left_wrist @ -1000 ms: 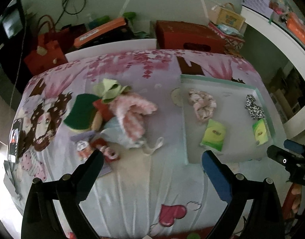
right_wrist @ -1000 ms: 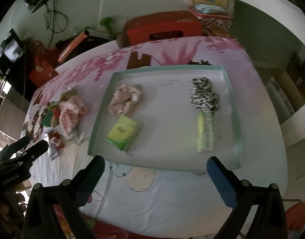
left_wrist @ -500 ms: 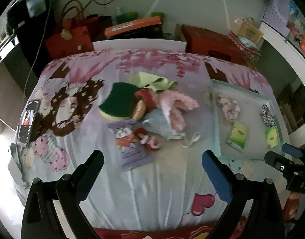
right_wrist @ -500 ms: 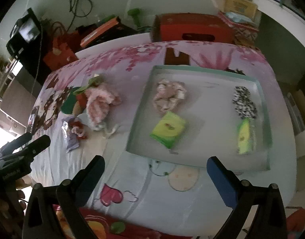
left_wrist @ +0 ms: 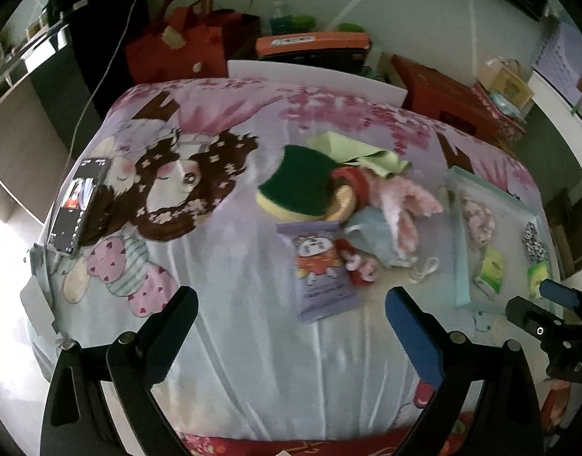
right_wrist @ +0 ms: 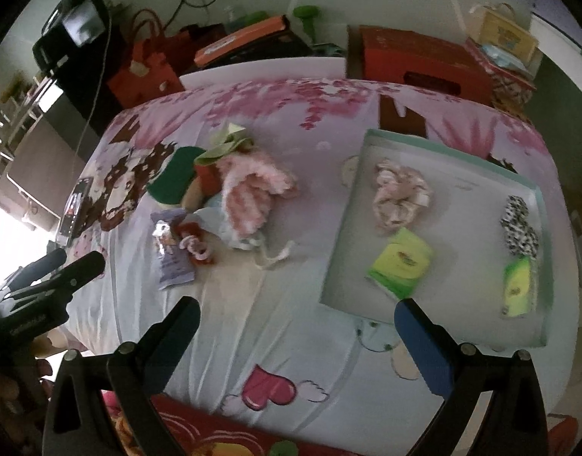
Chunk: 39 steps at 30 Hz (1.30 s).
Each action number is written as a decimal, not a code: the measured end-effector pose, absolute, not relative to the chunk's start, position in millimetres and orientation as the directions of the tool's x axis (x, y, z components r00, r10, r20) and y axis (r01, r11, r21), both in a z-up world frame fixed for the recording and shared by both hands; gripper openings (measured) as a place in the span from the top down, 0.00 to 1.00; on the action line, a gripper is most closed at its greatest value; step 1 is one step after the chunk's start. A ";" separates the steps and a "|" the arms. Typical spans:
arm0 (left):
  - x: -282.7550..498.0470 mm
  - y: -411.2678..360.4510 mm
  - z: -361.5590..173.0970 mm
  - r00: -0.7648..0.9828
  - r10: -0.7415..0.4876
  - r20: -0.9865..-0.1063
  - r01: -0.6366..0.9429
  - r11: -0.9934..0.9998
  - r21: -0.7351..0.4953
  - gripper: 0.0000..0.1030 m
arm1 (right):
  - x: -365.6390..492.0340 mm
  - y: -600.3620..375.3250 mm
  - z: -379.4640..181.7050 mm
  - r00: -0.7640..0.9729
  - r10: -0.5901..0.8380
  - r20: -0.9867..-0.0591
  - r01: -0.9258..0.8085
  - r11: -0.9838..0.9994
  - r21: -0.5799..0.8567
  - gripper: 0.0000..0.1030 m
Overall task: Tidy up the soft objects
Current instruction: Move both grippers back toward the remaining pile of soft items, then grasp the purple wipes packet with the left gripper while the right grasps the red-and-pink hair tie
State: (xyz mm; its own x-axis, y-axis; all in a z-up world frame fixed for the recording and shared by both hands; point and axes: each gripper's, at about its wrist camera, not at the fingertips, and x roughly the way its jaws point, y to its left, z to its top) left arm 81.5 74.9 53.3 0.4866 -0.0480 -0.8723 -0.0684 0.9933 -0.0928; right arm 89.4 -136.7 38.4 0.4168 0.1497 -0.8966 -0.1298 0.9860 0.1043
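Cluttered bedroom, bags and boxes stacked against the far wall; a bed under a printed cartoon sheet as the work surface. Heaped around the bed's middle: a green sponge, a pale green cloth, a pink fluffy piece, a light blue mask, a purple packet and a small red toy. Toward the right edge, a shallow tray already holding a pink scrunchie, a spotted scrunchie and two green tissue packs. Left gripper hanging above the near edge, jaws spread wide, holding nothing; packet dead ahead between the fingers, long axis running away from the tool toward the heap. Right gripper likewise wide apart and empty, aimed at bare sheet between heap and tray, tray's near left corner close to its right finger. Probably the left the nearer to the heap, the right the nearer to the tray. Plenty of free sheet along the near edge for an approach; a phone at the far left edge, well clear of the heap.
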 end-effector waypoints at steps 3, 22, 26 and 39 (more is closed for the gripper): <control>82.7 87.4 48.2 0.478 -0.045 -0.877 -0.086 0.991 -0.098 0.04 | 93.8 -121.8 33.3 0.404 0.152 -0.902 -0.148 0.984 0.100 0.00; 106.3 129.2 12.5 0.426 -0.053 -0.903 -0.156 0.979 -0.131 0.04 | 127.9 -59.7 -8.7 0.315 0.164 -0.935 -0.223 0.970 0.095 0.00; 115.2 133.6 4.3 0.414 -0.058 -0.909 -0.165 0.977 -0.137 0.04 | 135.8 -51.5 -17.3 0.300 0.170 -0.939 -0.230 0.968 0.102 0.00; 137.8 143.2 -21.8 0.387 -0.082 -0.918 -0.188 0.968 -0.166 0.04 | 158.0 -27.0 -47.8 0.247 0.216 -0.945 -0.248 0.956 0.154 0.00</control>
